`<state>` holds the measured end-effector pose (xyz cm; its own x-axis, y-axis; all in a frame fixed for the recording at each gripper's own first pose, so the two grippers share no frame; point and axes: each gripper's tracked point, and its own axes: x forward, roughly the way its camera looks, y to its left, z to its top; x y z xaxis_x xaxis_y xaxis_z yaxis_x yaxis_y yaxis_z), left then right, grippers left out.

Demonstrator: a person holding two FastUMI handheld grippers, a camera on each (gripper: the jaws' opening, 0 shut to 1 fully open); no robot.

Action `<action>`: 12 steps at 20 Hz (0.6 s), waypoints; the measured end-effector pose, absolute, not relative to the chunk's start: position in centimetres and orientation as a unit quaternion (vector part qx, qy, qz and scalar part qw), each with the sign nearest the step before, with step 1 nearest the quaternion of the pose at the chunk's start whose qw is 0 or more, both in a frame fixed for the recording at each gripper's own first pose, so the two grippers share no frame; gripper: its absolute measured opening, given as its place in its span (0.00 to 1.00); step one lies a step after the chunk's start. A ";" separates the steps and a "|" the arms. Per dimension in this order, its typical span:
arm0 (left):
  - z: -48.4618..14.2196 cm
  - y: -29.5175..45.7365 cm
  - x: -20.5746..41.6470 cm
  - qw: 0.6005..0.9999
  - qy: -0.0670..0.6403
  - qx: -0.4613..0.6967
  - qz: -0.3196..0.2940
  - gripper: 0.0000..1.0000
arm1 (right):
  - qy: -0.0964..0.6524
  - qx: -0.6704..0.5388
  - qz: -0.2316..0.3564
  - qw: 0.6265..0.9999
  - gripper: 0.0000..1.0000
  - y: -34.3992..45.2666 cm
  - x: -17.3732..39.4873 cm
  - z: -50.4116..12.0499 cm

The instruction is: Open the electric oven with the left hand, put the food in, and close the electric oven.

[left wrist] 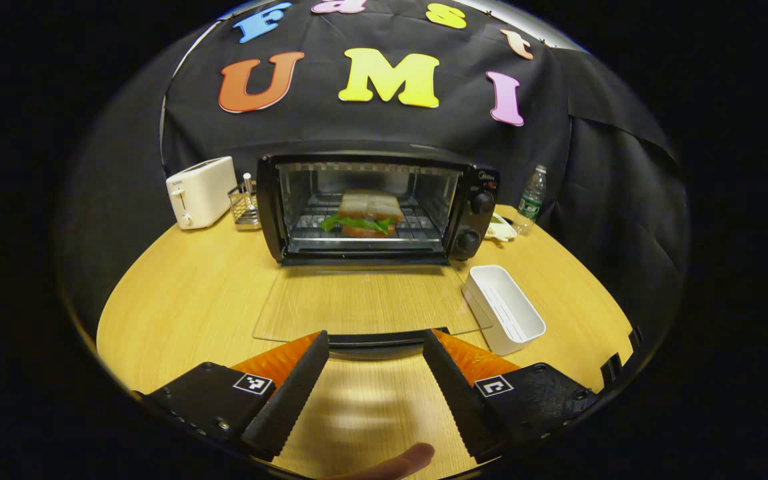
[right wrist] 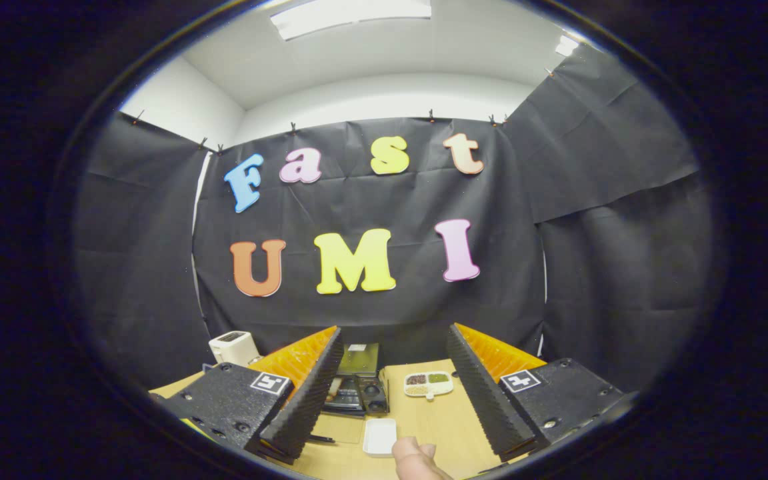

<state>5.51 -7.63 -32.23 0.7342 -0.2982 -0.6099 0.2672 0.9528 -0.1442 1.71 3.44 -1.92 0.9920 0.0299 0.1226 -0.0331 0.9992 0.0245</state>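
Left gripper view puts us right at the front of the electric oven (left wrist: 377, 207), and its glass door (left wrist: 364, 300) lies folded down flat over the wooden table (left wrist: 177, 300). The sandwich (left wrist: 367, 213) sits on the wire rack inside, bread on top, green leaves spilling out at the sides. So the food is in, and by my reading the closing is what remains.

The left gripper (left wrist: 375, 373) hovers just short of the dark curved door handle (left wrist: 377, 343), jaws spread wide, nothing between them. To close well, I'd say bring both fingers around that handle, or get under its lip, and swing the door up along its hinge arc rather than shoving it forward. The box is light and could slide on the smooth table. The handle is a slim bar, and a centred grip should keep the door from twisting.

Glass is clear and glossy; the oven body is black with two round knobs (left wrist: 476, 220) on its right side. Beside it, an empty white plastic tray (left wrist: 504, 307), rectangular with rounded corners. Behind stand a cream toaster (left wrist: 201, 192), a small wire rack (left wrist: 244, 207) and a water bottle (left wrist: 532, 195).

Right gripper view sits high and back: the right gripper (right wrist: 394, 380) hangs open too, empty, well away from the oven below it.
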 end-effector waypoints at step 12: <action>-36.8 -11.2 6.3 0.912 0.385 0.000 -0.142 0.94 | -0.059 0.043 -0.027 0.997 0.99 -2.9 2.3 2.0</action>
